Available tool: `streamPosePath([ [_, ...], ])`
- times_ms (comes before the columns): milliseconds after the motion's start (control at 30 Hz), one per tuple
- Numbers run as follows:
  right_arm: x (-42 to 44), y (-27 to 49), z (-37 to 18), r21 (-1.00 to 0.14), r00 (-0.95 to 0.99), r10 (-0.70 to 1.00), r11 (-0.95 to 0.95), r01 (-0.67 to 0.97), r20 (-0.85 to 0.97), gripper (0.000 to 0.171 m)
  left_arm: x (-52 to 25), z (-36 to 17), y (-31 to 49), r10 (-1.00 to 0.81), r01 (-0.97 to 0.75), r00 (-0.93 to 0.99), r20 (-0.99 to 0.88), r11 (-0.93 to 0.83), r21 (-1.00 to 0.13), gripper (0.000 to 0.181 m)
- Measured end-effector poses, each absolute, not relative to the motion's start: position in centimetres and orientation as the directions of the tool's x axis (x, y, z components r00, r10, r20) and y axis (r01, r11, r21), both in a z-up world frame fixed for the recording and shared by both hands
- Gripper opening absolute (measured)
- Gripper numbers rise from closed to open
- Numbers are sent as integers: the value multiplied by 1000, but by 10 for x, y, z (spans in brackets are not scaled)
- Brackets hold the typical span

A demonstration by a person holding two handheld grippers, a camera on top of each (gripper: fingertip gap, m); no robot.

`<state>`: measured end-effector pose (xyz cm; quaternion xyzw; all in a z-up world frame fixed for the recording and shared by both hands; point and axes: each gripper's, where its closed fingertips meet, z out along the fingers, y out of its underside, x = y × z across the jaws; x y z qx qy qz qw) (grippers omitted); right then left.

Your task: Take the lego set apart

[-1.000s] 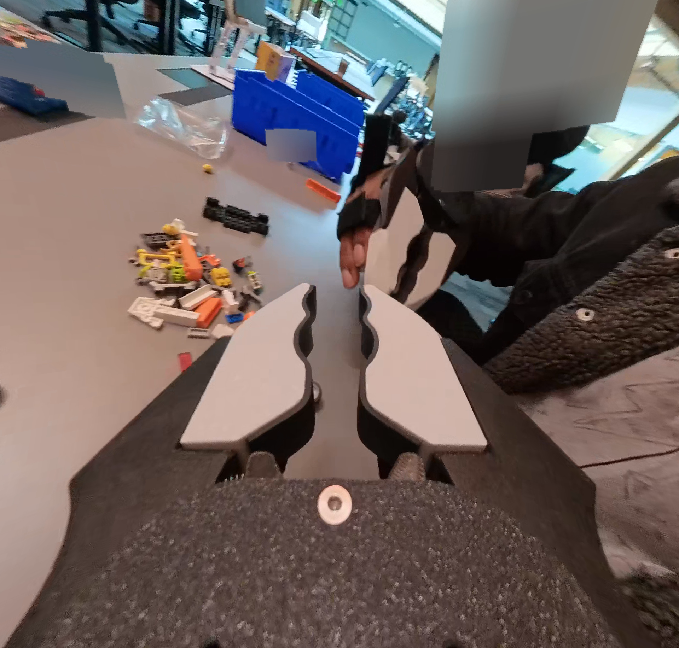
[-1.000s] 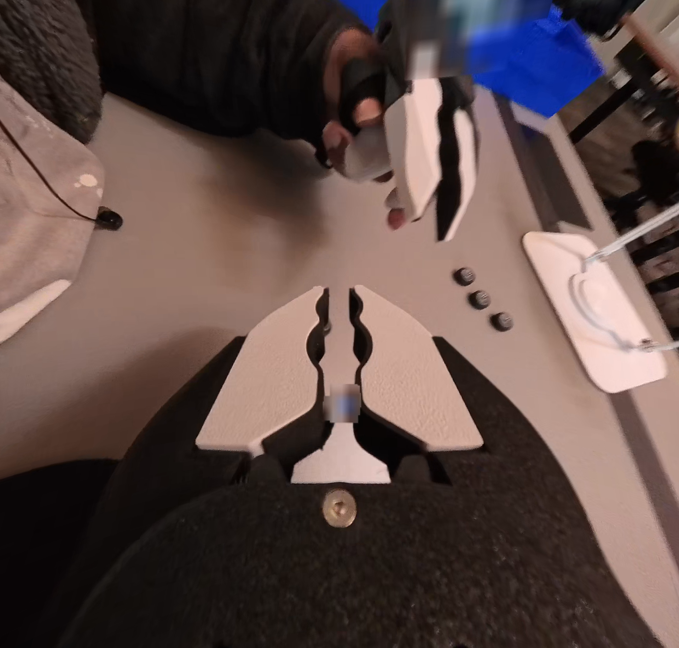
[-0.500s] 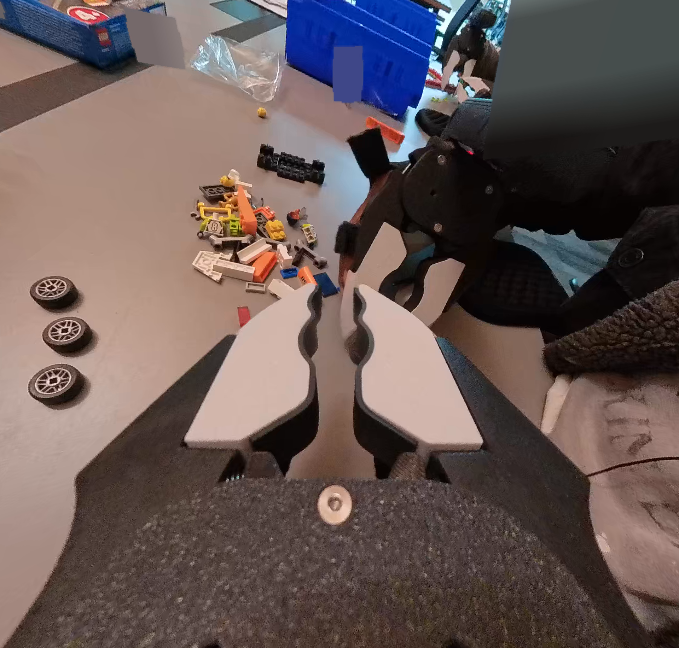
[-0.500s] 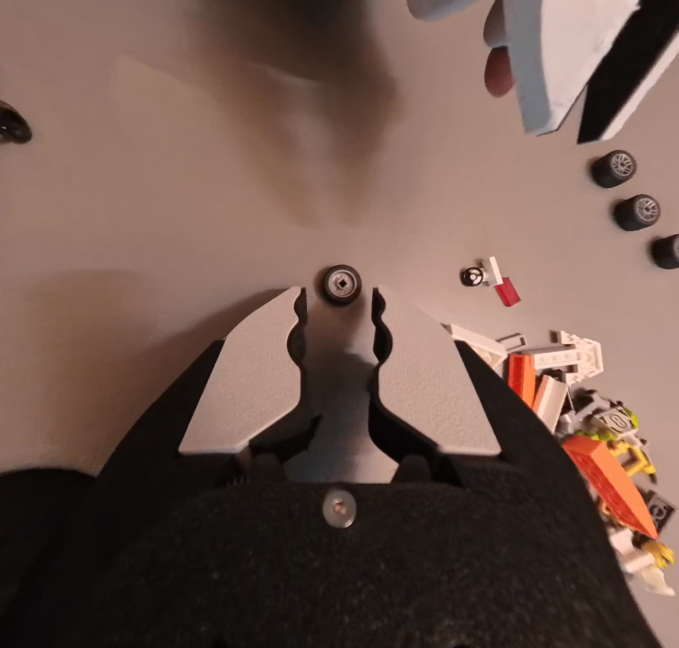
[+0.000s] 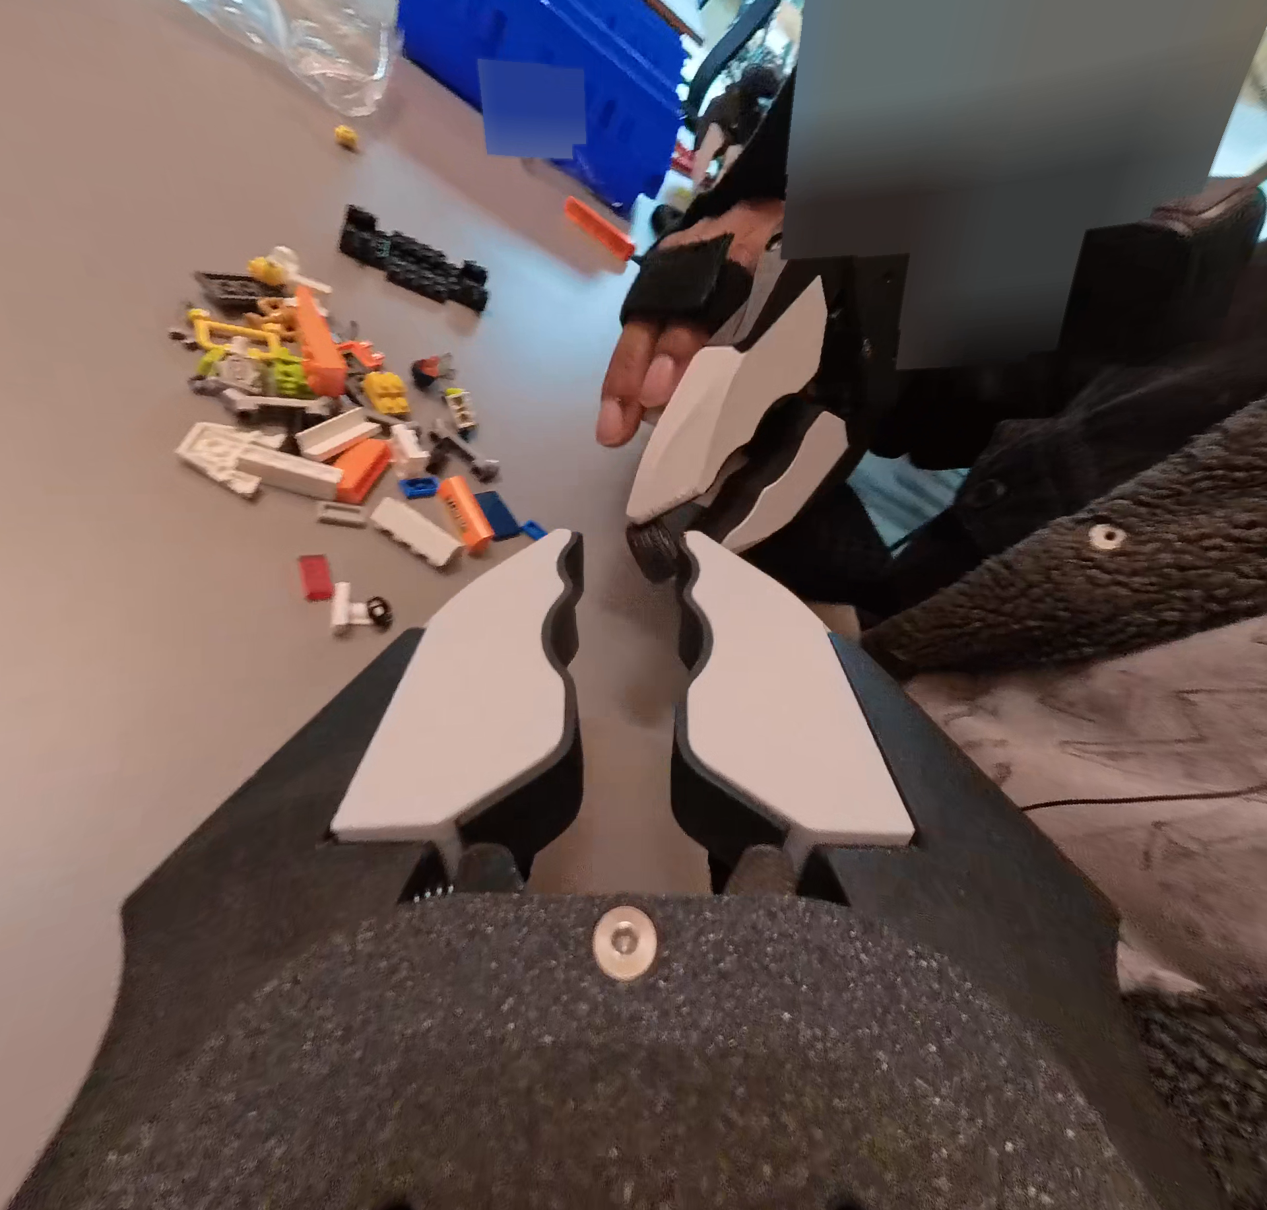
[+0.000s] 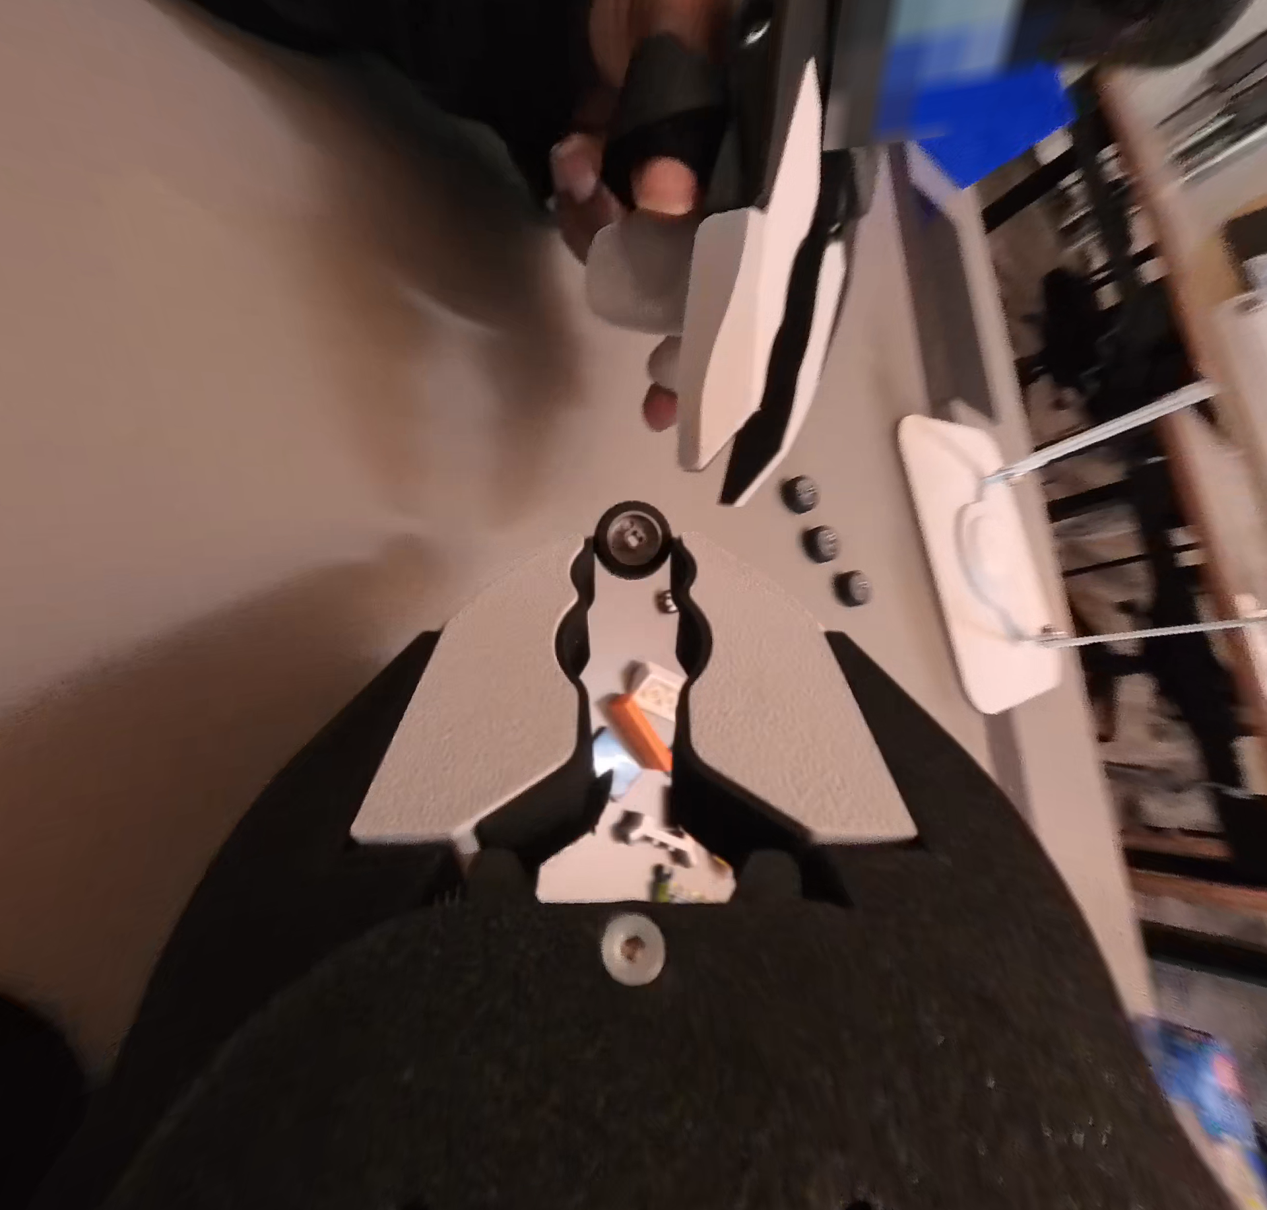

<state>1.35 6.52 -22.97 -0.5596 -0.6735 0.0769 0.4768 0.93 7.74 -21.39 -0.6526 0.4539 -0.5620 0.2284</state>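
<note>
A small black lego wheel (image 6: 629,544) with a grey hub is pinched, raised above scattered loose bricks (image 5: 329,416).

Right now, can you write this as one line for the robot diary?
right gripper: shut on small black rubber wheel | left gripper: open, holding nothing | loose plastic bricks: scattered on grey table

Dim, motion-blurred, fisheye-warped edges

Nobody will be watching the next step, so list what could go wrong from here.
1. The wheel is pinched only at the very tips of the right tool; being round, it may pop out and roll.
2. The open left tool is close beside it; moving in could knock the wheel loose.
3. Dropped, it could scatter the loose pieces below.
</note>
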Motion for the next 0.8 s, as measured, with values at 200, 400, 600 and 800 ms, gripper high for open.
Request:
streamPosePath([
  [200, 14, 66, -206, -555, 93, 700, 470, 687, 708, 21, 16, -205, 65, -862, -327, -92, 499, -447, -833, 23],
  [400, 15, 69, -192, -506, 126, 604, 514, 692, 787, 21, 21, -197, 60, -968, -312, -76, 239, -204, -928, 11],
  [600, 23, 65, -178, -854, 295, 880, 201, 479, 372, 27, 19, -188, 73, -928, -370, 57, -368, 322, -871, 10],
  [800, 26, 58, -175, -907, 260, 908, -380, 182, -328, 33, 20, -189, 85, -503, -545, 63, -862, 706, -452, 10],
])
